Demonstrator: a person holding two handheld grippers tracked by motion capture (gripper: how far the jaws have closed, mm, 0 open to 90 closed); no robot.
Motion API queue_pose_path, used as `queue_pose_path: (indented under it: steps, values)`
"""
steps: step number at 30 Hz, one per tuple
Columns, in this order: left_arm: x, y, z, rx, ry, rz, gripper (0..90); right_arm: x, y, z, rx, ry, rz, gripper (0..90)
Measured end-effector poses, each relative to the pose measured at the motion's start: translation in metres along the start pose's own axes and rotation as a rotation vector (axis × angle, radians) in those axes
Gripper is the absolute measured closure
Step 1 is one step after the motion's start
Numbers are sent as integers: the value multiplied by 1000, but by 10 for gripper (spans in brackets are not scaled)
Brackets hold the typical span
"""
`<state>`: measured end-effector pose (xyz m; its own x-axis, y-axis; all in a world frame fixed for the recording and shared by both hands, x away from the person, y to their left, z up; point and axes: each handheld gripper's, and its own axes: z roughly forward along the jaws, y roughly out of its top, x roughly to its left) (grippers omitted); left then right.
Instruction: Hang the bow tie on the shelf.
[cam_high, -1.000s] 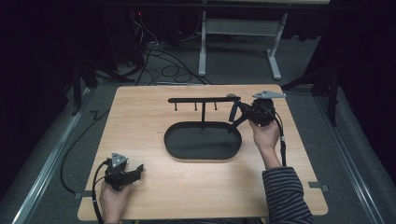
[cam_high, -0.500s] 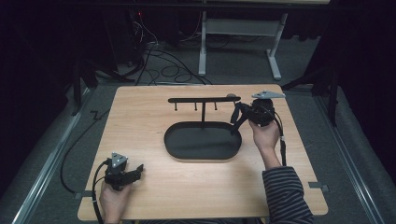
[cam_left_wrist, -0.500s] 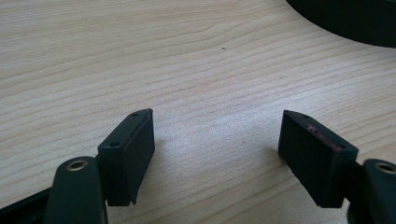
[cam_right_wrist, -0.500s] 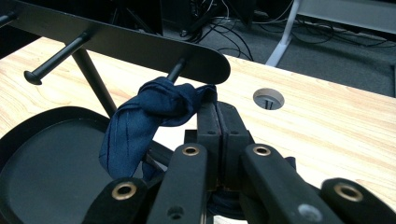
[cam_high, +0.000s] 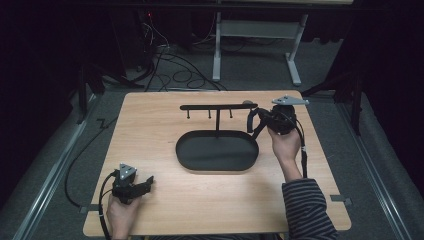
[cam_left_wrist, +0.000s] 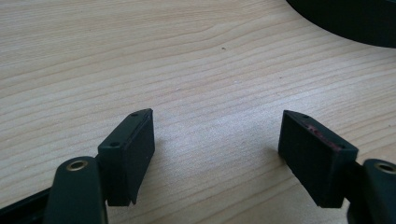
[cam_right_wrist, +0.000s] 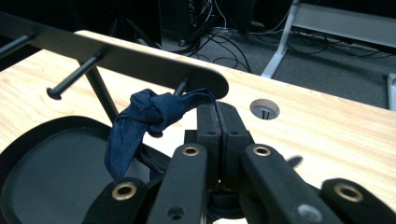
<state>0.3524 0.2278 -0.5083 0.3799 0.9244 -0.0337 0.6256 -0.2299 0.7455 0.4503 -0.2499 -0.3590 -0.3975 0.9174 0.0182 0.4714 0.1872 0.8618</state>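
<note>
A black hanger stand has a flat bar (cam_high: 217, 106) with several pegs on a post above an oval black tray (cam_high: 217, 150). My right gripper (cam_high: 254, 119) is at the bar's right end. In the right gripper view its jaws (cam_right_wrist: 223, 126) are shut on a thin loop of a dark blue knotted cloth band (cam_right_wrist: 149, 112), which hangs just below the bar (cam_right_wrist: 116, 53) beside the end peg (cam_right_wrist: 181, 86). My left gripper (cam_high: 146, 183) rests on the table near the front left, open, with nothing between its fingers (cam_left_wrist: 130, 149).
The wooden table (cam_high: 150, 130) has a round cable hole (cam_right_wrist: 265, 108) behind the stand. The tray's rim (cam_left_wrist: 355, 23) lies far ahead of the left gripper. Cables and desk legs are on the dark floor beyond the table.
</note>
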Motion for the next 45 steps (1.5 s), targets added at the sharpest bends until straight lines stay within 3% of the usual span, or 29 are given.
queue_pose_path:
  steps: [7, 15, 25, 45]
  values:
    - [1, 0, 0, -2, -7, -7, 275, 7, 11, -3, -16, -18, -9, 900]
    - [2, 0, -1, -1, -14, -12, 273, 7, 8, 6, 23, -57, 10, 900]
    - [1, 0, 0, -5, -13, -13, 273, 9, -4, 9, 31, -44, 7, 897]
    - [1, 0, 0, -3, -13, -13, 273, 10, -10, 3, 19, -19, -6, 805]
